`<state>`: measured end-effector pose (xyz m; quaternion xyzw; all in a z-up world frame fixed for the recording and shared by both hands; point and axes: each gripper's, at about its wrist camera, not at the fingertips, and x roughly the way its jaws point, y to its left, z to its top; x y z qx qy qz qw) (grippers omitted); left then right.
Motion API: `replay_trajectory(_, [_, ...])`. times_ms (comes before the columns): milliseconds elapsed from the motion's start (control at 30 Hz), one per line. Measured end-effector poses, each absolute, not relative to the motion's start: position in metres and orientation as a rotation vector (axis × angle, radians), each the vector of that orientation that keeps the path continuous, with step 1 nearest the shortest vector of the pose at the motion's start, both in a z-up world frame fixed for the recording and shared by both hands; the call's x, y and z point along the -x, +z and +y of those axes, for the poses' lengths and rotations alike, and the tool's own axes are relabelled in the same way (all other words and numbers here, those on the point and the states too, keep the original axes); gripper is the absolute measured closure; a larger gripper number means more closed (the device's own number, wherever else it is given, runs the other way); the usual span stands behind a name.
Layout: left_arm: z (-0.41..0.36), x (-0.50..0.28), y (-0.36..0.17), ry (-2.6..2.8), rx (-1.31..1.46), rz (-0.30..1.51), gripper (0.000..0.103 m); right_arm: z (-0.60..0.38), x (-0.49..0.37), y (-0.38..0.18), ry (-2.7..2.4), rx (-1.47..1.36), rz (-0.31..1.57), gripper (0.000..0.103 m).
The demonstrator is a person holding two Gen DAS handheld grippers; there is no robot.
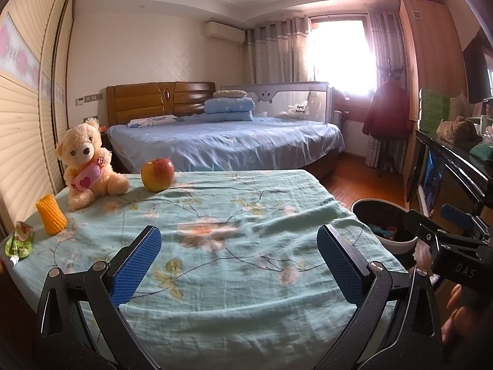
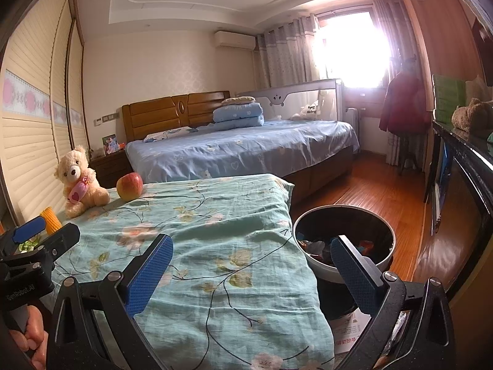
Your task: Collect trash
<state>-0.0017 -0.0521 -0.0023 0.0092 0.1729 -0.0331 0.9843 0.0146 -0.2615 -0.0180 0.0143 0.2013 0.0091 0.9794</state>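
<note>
A crumpled green drink pouch (image 1: 19,243) lies at the left edge of the table, which is covered by a teal floral cloth (image 1: 234,203). Just behind the pouch stands a yellow foam fruit sleeve (image 1: 50,214). My left gripper (image 1: 238,231) hovers open over the near middle of the cloth, holding nothing. My right gripper (image 2: 252,240) is open too and holds nothing, over the table's right edge; one fingertip overlaps the round bin (image 2: 323,266) on the floor. Several bits of rubbish lie in the bin. In the right wrist view, the left gripper partly hides the pouch (image 2: 29,245).
A cream teddy bear (image 1: 86,163) and a red-yellow apple (image 1: 157,174) sit at the table's far left. A printed paper (image 2: 351,330) lies on the floor by the bin. Beyond are a blue bed (image 2: 246,151), wood floor and a dark cabinet (image 2: 462,166) on the right.
</note>
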Motion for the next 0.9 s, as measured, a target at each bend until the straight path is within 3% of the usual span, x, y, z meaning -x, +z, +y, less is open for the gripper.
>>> replay_trajectory(900, [-0.0529,-0.0026,-0.0038,-0.075,-0.021,0.358,0.0,-0.2553,-0.0149,-0.0176,0.029,-0.027,0.412,0.0])
